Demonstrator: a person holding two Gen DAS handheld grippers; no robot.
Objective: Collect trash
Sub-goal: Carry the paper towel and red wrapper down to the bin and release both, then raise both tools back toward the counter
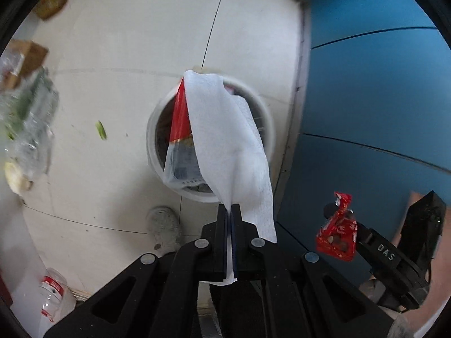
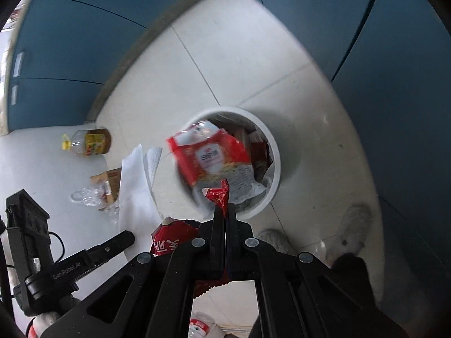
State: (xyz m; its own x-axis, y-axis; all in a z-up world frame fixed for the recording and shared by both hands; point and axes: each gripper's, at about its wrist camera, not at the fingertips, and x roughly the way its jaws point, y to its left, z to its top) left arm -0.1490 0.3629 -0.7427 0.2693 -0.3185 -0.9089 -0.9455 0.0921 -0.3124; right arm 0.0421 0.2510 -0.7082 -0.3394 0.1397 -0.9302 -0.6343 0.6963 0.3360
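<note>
I have both claws loaded and held above the white trash bin [image 2: 277, 157], which stands on the tiled floor [image 1: 112, 56] close to the blue cabinets [image 1: 380, 84]. My left claw [image 1: 231, 211] is pressed together on a white paper towel [image 1: 234, 146]; the sheet is pinched near one end so the rest drapes forward over the bin's mouth, which should let it fall inside once I let go. A red-and-clear snack packet [image 1: 180, 129] shows partly behind the towel in the left wrist view — in the right wrist view it looks blurred at the bin's mouth [image 2: 210, 156], though I can't tell whether it is falling or resting on the pile.

My right claw [image 2: 225, 211] is clamped on a crumpled red foil wrapper [image 2: 218, 194], gripped by its middle so both ends stick out, and its tips point at the near rim. I judge both drops are close.

More litter waits on the floor: a yellow-capped oil bottle [image 2: 90, 142], a cardboard box [image 2: 108, 178], crumpled clear plastic [image 2: 87, 197], a green scrap [image 1: 101, 130] and a clear bottle with a red label [image 1: 52, 290]. A red packet [image 2: 169, 239] sits below the right claw — its support is hidden.
</note>
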